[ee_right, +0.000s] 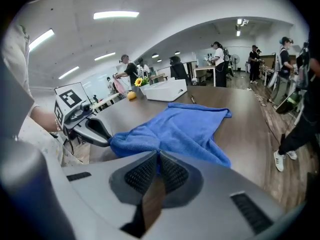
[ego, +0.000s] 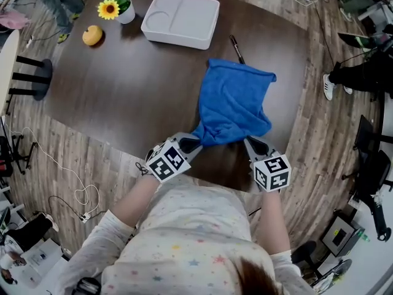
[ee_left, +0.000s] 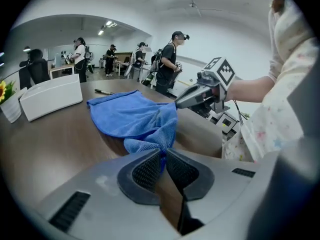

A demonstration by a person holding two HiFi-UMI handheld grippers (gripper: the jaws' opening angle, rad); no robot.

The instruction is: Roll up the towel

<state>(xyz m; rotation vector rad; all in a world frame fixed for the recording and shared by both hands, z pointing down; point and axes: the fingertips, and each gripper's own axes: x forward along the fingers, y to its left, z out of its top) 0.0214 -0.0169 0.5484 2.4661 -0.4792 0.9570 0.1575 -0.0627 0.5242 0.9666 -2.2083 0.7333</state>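
Both grippers pinch the blue towel at the table's near edge.
Head view: left gripper and right gripper bunch the towel's near corners; white tray, sunflower pot and yellow fruit along far edge; wood floor. Left gripper view: jaws pressed on cloth, people standing behind. Right gripper view: jaws clamped on cloth, ceiling lights.

Right hand-held gripper pinching blue towel edge, left hand-held gripper on other corner, brown table
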